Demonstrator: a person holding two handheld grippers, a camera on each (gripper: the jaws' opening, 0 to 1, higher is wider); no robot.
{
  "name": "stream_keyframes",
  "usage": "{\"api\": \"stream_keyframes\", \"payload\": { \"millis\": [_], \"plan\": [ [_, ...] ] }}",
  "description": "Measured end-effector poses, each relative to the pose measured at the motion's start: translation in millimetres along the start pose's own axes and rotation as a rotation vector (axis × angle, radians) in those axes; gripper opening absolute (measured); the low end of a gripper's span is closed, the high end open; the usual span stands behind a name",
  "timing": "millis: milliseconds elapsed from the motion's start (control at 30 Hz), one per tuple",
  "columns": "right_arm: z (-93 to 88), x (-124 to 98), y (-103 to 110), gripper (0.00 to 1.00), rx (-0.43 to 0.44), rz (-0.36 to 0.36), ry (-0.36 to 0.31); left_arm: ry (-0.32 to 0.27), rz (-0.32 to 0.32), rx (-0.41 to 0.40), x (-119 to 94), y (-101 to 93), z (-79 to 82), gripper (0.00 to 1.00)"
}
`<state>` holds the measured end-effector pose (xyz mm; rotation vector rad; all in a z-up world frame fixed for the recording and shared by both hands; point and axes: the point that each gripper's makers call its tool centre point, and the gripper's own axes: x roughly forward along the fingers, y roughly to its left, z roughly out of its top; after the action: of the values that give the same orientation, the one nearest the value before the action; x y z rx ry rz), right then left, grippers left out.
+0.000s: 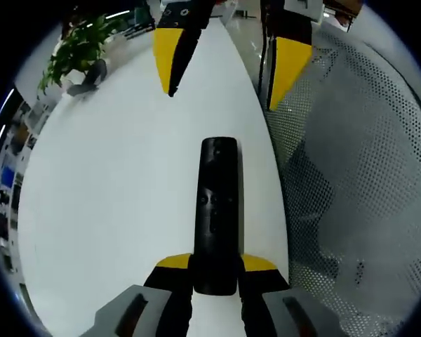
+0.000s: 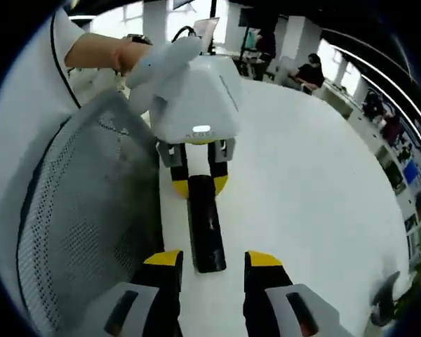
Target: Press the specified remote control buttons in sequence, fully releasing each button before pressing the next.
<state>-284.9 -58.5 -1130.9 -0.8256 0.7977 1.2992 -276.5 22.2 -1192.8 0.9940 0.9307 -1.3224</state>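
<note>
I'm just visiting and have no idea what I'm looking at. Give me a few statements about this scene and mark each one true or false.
1. The left gripper is shut on the black remote. True.
2. The remote is white. False: it is black, lying on a white table.
3. The right gripper is pressing a button. False: its jaws stand open around the remote's far end, without closing on it.
4. A mesh chair back stands beside the table. True.
5. A potted plant stands at the far end of the table. True.
6. The right gripper's tips are red. False: they are yellow.
</note>
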Motion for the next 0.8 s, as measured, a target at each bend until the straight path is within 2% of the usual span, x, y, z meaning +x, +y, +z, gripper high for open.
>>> {"api": "stream_keyframes", "payload": {
  "millis": [133, 333, 600, 800],
  "plan": [
    [-4.2, 8.9, -0.9, 0.25, -0.04, 0.037, 0.044, -0.027, -0.007, -0.045, -0.4, 0.9, -1.3, 0.24],
    [-10.2, 14.8, -7.9, 0.15, -0.053, 0.074, 0.071, -0.065, -0.01, -0.048, -0.5, 0.2, -1.2, 0.24],
    [-19.4, 23.1, -11.1, 0.02, -0.029, 0.115, 0.084, -0.038, -0.011, -0.064, 0.0, 0.4, -0.3, 0.24],
    [-28.7, 32.0, -8.0, 0.0, -0.023, 0.142, 0.104, -0.011, -0.009, -0.073, 0.4, 0.0, 0.1, 0.24]
  ]
}}
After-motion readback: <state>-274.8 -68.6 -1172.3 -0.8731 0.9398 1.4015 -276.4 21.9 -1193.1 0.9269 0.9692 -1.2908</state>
